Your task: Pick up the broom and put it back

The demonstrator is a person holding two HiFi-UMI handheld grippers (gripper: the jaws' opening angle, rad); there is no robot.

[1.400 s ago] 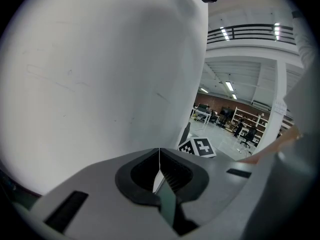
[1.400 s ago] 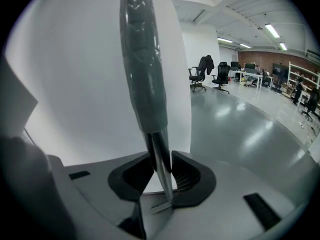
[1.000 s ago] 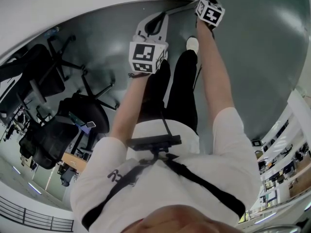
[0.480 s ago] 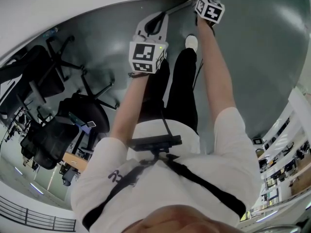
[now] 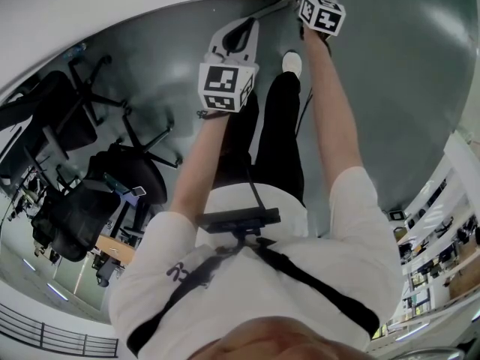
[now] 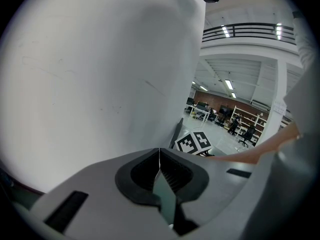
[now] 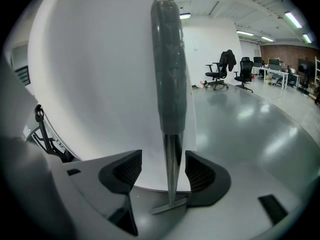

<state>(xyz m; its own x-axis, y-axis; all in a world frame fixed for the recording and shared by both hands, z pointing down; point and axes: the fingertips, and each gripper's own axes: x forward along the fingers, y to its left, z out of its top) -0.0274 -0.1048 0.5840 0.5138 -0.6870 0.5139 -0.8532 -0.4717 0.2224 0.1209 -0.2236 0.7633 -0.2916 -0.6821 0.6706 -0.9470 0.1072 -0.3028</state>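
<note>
The right hand-held gripper (image 7: 163, 165) has just been opening its jaws. They now stand apart on either side of the broom handle (image 7: 169, 84), with a gap at each pad, so nothing is clamped. In the head view its marker cube (image 5: 322, 13) sits slightly nearer the top edge than a second ago, and the white shoe (image 5: 291, 62) has shifted a little the same way. The left hand-held gripper (image 6: 159, 159) is where it was, with its jaws closed together on nothing.

The broom stands upright in front of a white column (image 7: 95, 84). Its grey sleeve (image 7: 169, 59) is above and its bare metal shaft (image 7: 173, 159) runs down between the right jaws. The brush end shows in no view. From the head, the handle is only a thin rod near the top edge, partly covered by the right cube. Whether the handle touches the column cannot be told.

The left cube (image 5: 227, 87) and the right one bear black-and-white square patterns. A small dark mark on the person's shirt (image 5: 177, 271) is too small to read.
</note>
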